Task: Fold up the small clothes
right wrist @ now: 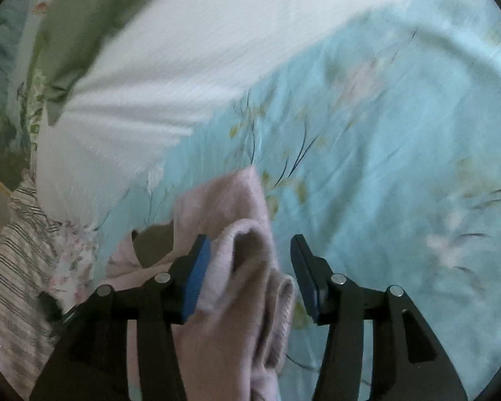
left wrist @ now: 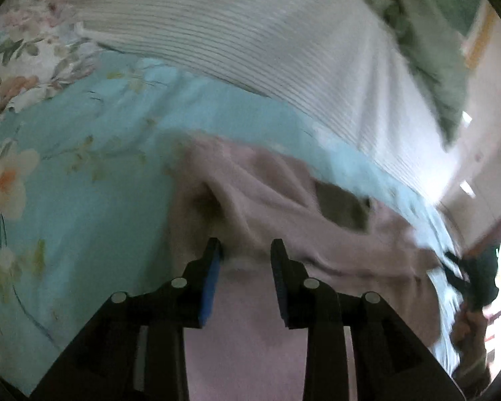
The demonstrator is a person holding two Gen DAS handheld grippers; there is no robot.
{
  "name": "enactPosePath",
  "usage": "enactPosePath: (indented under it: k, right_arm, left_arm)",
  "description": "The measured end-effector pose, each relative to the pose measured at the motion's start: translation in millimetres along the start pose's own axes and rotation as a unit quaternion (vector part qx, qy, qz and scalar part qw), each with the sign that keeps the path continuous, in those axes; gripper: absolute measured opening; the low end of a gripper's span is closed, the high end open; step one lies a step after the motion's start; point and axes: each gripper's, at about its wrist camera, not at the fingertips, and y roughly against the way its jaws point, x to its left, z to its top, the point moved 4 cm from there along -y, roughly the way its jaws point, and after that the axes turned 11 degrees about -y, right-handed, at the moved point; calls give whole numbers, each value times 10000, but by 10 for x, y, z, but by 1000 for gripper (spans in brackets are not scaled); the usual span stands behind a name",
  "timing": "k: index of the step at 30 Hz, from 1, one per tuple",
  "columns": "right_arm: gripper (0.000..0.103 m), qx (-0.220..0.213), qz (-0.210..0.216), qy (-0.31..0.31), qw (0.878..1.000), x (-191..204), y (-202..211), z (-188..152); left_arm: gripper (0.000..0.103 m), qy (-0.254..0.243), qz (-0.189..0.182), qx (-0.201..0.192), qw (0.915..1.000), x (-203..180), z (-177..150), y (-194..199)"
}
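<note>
A bed covered by a light blue flowered sheet (left wrist: 83, 173) carries a crumpled pink garment (left wrist: 284, 207) near the front, a white ribbed blanket (left wrist: 250, 40) spread farther back, and a green cloth (right wrist: 80, 33) lying on that blanket's edge.

Soft matt pink knit garment (right wrist: 237, 234), smooth teal floral cotton sheet (right wrist: 384, 133), ribbed white cloth (left wrist: 250, 33)

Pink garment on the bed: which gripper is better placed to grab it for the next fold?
Probably the right gripper: a bunched fold of the pink garment already sits between its open fingers. The left gripper, also open, faces only flat cloth.
</note>
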Motion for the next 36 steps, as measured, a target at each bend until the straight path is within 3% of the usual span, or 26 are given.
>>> enactPosePath:
  k: [2, 4, 6, 8, 9, 11, 14, 17, 19, 21, 24, 30, 34, 36]
  right_arm:
    - [52, 137, 309, 393, 9987, 185, 99, -166]
    - [52, 729, 656, 939, 9907, 454, 16, -484]
    - [52, 1446, 694, 1648, 9732, 719, -196, -876]
    - [52, 1994, 404, 2285, 9520, 861, -435, -1179]
    - [52, 2095, 0, 2612, 9423, 891, -582, -1269]
    - [52, 2024, -474, 2842, 9360, 918, -760, -1246]
    - [50, 1656, -838, 2654, 9461, 910, -939, -905]
    - [50, 911, -1193, 1907, 9701, 735, -943, -383]
    - [50, 443, -1046, 1186, 9864, 569, -809, -108]
    - [50, 125, -927, 740, 9929, 477, -638, -7]
    - [51, 44, -559, 642, 9964, 520, -408, -179]
    - [51, 420, -12, 784, 9960, 570, -102, -904]
    - [51, 397, -349, 627, 9966, 305, -4, -1197]
    - [50, 286, -137, 331, 9990, 123, 162, -1258]
  left_arm:
    - [30, -280, -114, 216, 9993, -209, -147, -18]
    - [30, -534, -306, 618, 9962, -427, -302, -159]
    - [30, -854, -243, 938, 9916, -595, -384, -340]
    - [31, -1168, 42, 1102, 9870, -659, -374, -487]
    - [31, -1243, 118, 1102, 9860, -662, -317, -545]
    - [31, -1179, 231, 1122, 9864, -591, -143, -666]
    - [30, -774, 471, 984, 9910, -344, 187, -824]
    - [32, -305, 828, 622, 9942, -79, 494, -818]
    - [33, 85, 911, 353, 9952, 99, 640, -741]
    - [37, 417, 851, 195, 9953, 187, 638, -631]
    - [41, 504, 772, 21, 9957, 81, 411, -405]
    - [42, 492, 308, 15, 9983, -256, -319, 153]
    - [45, 650, 74, 71, 9978, -387, -789, 443]
    - [45, 807, -32, 117, 9967, -417, -1012, 591]
